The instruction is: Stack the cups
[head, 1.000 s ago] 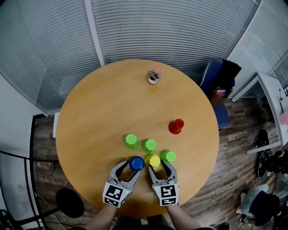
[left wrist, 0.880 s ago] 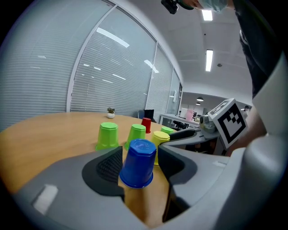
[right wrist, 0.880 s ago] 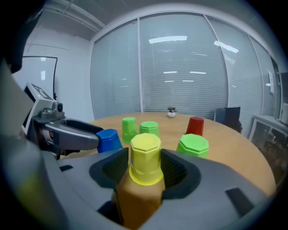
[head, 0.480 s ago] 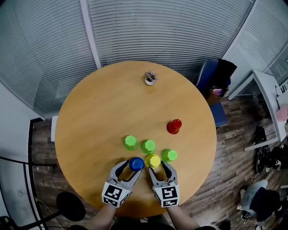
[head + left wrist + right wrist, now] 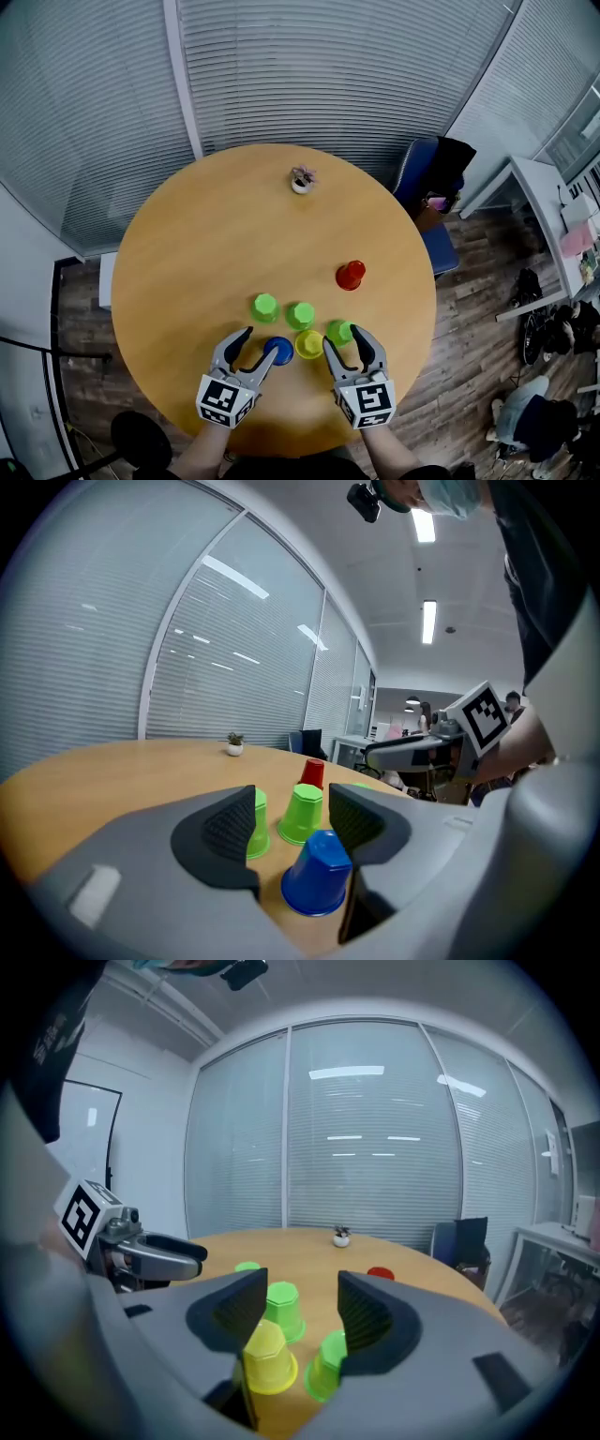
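Note:
Upside-down cups stand in a cluster at the near side of the round wooden table (image 5: pixel 187 244): three green ones (image 5: pixel 264 307) (image 5: pixel 300 315) (image 5: pixel 339 332), a yellow one (image 5: pixel 308 344) and a blue one (image 5: pixel 277 351). A red cup (image 5: pixel 350 275) stands apart to the right. My left gripper (image 5: pixel 251 349) hangs open above and just left of the blue cup (image 5: pixel 317 874), not touching it. My right gripper (image 5: pixel 349 349) is open too, held over the yellow cup (image 5: pixel 265 1358) and the nearest green cup (image 5: pixel 323 1365), gripping neither.
A small potted plant (image 5: pixel 301 180) sits at the table's far side. A blue chair (image 5: pixel 436 178) stands beyond the right rim, with a white desk (image 5: pixel 553 187) further right. Slatted window blinds line the far wall.
Both grippers have risen and drawn back from the blue and yellow cups that they flanked; the right one shifted right. The cups stay in place.

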